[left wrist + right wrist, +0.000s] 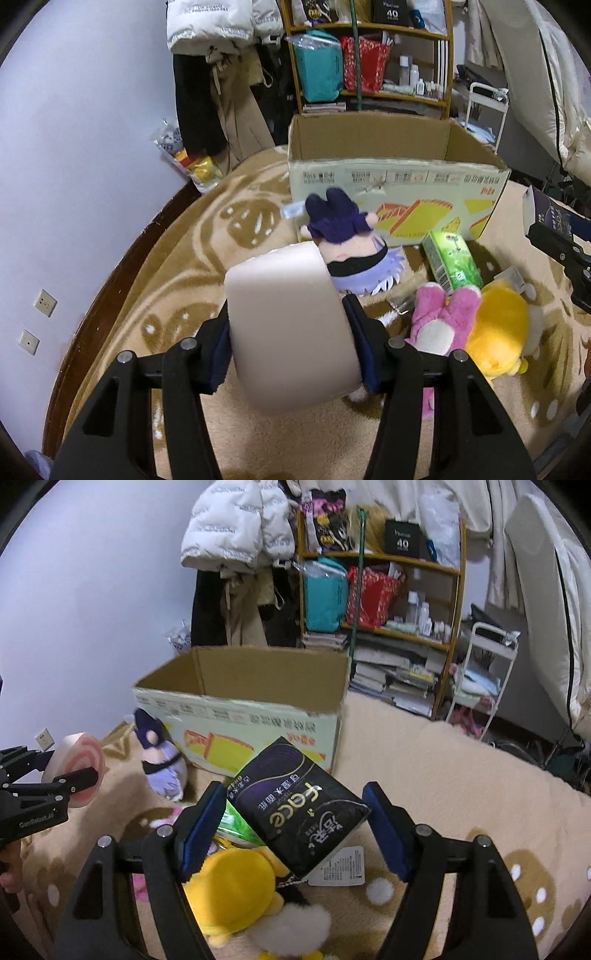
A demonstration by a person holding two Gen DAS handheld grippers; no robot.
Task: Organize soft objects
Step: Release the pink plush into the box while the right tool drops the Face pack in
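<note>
Pink roll cushion (291, 332) clamped in left gripper (291, 345); right gripper (295, 834) holds black tissue pack (299, 808).

My left gripper (290, 343) and right gripper (295, 834) are black, with blue pads (197, 830) and round silver screws. White letters, maybe a name, mark one.

The roll (291, 328) hides the left gripper's fingertips and part of the purple doll (351, 251). In the right wrist view the black pack (299, 808) covers most of the green pack (236, 827) (only a sliver shows) and whether the pads grip it is unclear. The yellow plush (236, 890) is cut off below.
</note>
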